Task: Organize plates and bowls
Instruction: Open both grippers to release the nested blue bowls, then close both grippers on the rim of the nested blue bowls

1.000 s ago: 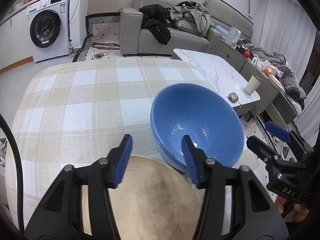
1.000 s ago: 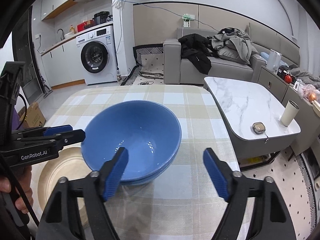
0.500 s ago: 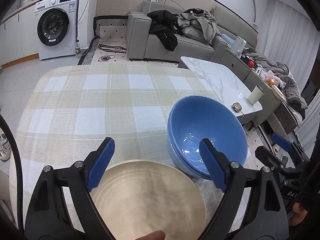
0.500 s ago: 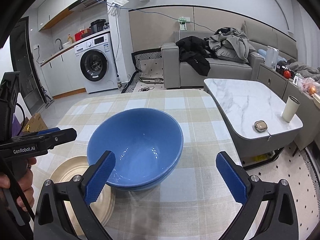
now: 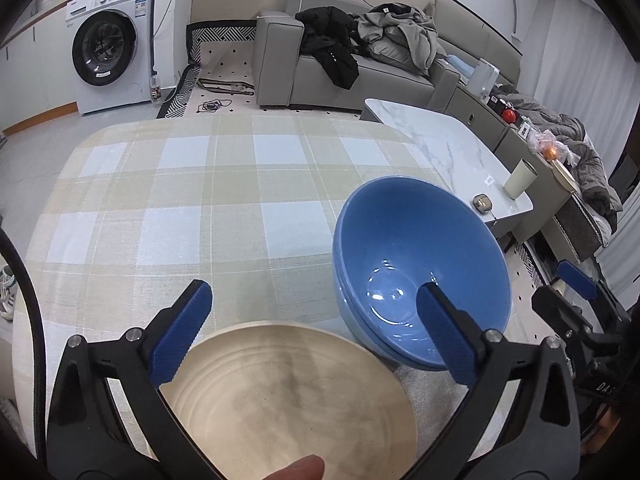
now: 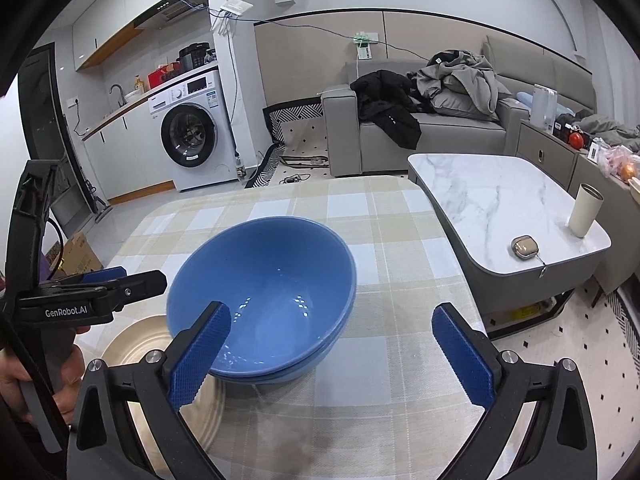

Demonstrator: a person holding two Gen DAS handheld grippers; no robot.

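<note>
Two blue bowls [image 5: 420, 264] [image 6: 272, 280] sit nested on the checked tablecloth [image 5: 180, 200]. A beige plate [image 5: 288, 392] [image 6: 136, 344] lies flat just left of them, near the table's front edge. My left gripper [image 5: 313, 289] hovers over the plate's far rim, its jaws opening wide, and the pads press on nothing. My right gripper [image 6: 331, 310] stands open in front of the bowls, its left finger [image 6: 200, 356] over the bowls' near rim without gripping. Each gripper shows at the edge of the other's view.
A marble coffee table [image 5: 440, 148] stands close to the table's right side, with a cup [image 5: 520, 178] and a small case on it. A sofa [image 6: 432, 132] with clothes and a washing machine [image 6: 192, 136] are farther back. A fingertip [image 5: 296, 468] shows at the bottom.
Both grippers have spread their jaws wide. The left gripper has drawn back a little from the bowls, so they now sit farther right in its view. The bowls and plate stay put.
</note>
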